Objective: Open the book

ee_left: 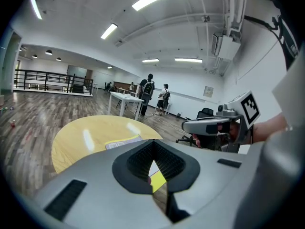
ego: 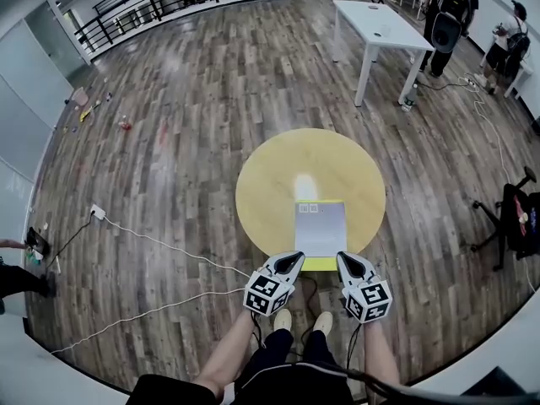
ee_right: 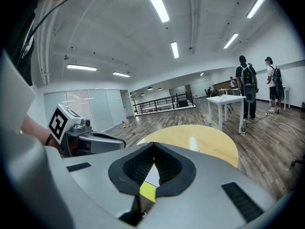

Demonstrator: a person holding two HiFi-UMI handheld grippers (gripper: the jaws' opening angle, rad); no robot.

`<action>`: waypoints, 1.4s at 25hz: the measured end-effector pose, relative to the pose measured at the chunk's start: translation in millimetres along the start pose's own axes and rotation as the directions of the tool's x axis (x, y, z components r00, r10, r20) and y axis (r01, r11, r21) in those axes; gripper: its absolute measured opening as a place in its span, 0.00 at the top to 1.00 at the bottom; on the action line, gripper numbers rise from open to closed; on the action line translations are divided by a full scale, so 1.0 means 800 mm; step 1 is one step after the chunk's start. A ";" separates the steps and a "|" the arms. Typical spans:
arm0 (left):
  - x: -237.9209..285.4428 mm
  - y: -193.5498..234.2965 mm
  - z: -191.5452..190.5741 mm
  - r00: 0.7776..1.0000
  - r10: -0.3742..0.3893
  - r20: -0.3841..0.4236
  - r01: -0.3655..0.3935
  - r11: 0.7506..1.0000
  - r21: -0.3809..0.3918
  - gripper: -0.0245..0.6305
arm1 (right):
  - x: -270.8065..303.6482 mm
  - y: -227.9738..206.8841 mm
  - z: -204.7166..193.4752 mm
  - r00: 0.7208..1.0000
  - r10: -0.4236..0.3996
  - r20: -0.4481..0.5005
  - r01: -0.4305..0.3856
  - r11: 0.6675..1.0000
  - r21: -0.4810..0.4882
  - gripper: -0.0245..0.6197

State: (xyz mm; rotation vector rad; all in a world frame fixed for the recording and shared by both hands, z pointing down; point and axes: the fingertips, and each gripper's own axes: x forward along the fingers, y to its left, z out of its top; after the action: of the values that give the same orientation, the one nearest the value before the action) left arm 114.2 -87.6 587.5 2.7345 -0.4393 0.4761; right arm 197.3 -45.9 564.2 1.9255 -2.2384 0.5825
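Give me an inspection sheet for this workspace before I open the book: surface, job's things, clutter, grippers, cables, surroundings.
Surface: round yellow table, carrying only the book.
Job's things: book, closed, flat by the table's near edge.
Clutter: nothing seen on the table.
Grippers: left gripper and right gripper both shut, empty, by the book's near corners.
Cables: white cables across the floor at left.
Surroundings: wooden floor, white table, two people beyond.

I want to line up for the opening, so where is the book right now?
In the head view the grey, yellow-edged book lies at the near edge of the round yellow table, just ahead of the left tongs and right tongs.
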 end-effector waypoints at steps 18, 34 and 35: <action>0.015 0.001 -0.106 0.994 0.002 -0.111 -0.010 0.998 -0.068 0.96 | 0.001 -0.013 -0.115 0.992 0.008 -0.128 0.002 0.997 0.079 0.96; 0.012 0.001 -0.112 0.993 0.007 -0.114 -0.017 0.996 -0.091 0.96 | -0.002 -0.039 -0.144 0.984 -0.060 -0.169 0.081 0.989 0.122 0.96; 0.012 0.000 -0.113 0.993 0.006 -0.116 -0.016 0.996 -0.092 0.96 | -0.002 -0.039 -0.148 0.982 -0.061 -0.178 0.082 0.990 0.117 0.90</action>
State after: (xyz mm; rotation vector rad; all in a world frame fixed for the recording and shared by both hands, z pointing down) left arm 98.5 -57.0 671.9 2.6011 -0.4356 0.5979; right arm 210.6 -4.2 678.4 1.9191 -2.0625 0.8622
